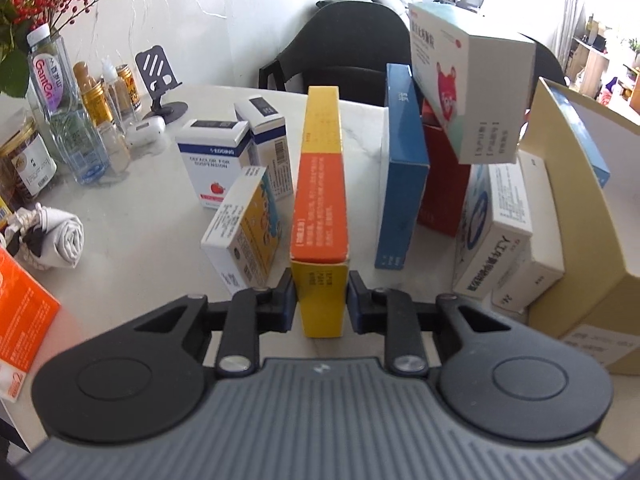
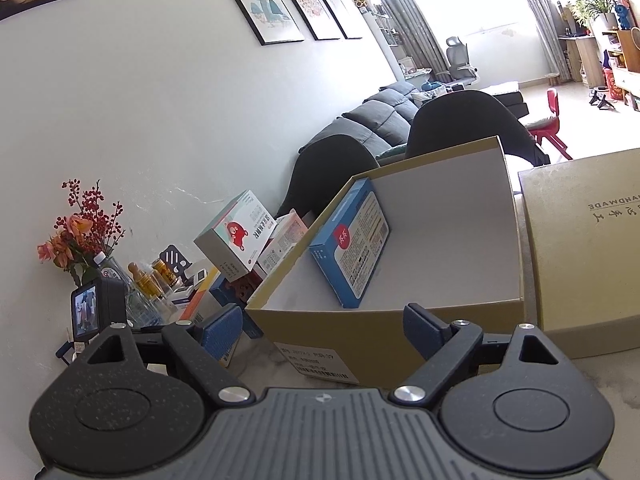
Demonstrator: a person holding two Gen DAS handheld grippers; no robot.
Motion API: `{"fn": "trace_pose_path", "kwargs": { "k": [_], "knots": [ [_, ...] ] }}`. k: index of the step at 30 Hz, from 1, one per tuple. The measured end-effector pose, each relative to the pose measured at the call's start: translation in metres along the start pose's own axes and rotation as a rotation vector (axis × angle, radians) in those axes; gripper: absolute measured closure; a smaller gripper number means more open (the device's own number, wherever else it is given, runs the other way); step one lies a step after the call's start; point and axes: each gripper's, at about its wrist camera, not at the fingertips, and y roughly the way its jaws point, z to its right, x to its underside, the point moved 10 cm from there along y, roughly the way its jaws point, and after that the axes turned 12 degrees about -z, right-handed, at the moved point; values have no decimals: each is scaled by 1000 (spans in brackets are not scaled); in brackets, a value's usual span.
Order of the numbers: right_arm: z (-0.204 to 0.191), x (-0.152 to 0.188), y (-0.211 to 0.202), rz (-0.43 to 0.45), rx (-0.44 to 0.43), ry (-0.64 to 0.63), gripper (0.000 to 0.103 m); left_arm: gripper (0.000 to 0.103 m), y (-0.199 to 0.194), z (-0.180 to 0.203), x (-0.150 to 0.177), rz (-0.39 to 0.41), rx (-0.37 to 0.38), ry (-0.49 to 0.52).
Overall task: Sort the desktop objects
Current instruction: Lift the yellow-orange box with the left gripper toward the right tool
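We see the cardboard box (image 2: 384, 332) open at frame centre to receive items; our right claw (image 2: 322, 326) is spread before it. Our left claw (image 1: 320, 300) pinches the yellow-orange carton (image 1: 320, 216), centre frame, standing on the bench (image 1: 132, 216).

We lose the flat orange carton (image 1: 22, 312) to the left edge of the left wrist view. The red cardboard box (image 1: 442, 184) hides mostly behind the blue upright box (image 1: 402, 184). Small print on the yellow-and-orange box (image 1: 320, 208) blurs beyond reading. The tan lid (image 2: 584, 256) runs off the right wrist view.
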Motion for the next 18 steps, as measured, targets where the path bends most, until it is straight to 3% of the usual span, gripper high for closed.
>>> {"fn": "trace_pose_path", "kwargs": {
  "k": [18],
  "knots": [
    [-8,17,10,-47,-28,9,14,80,-46,6,70,13,40,-25]
  ]
}}
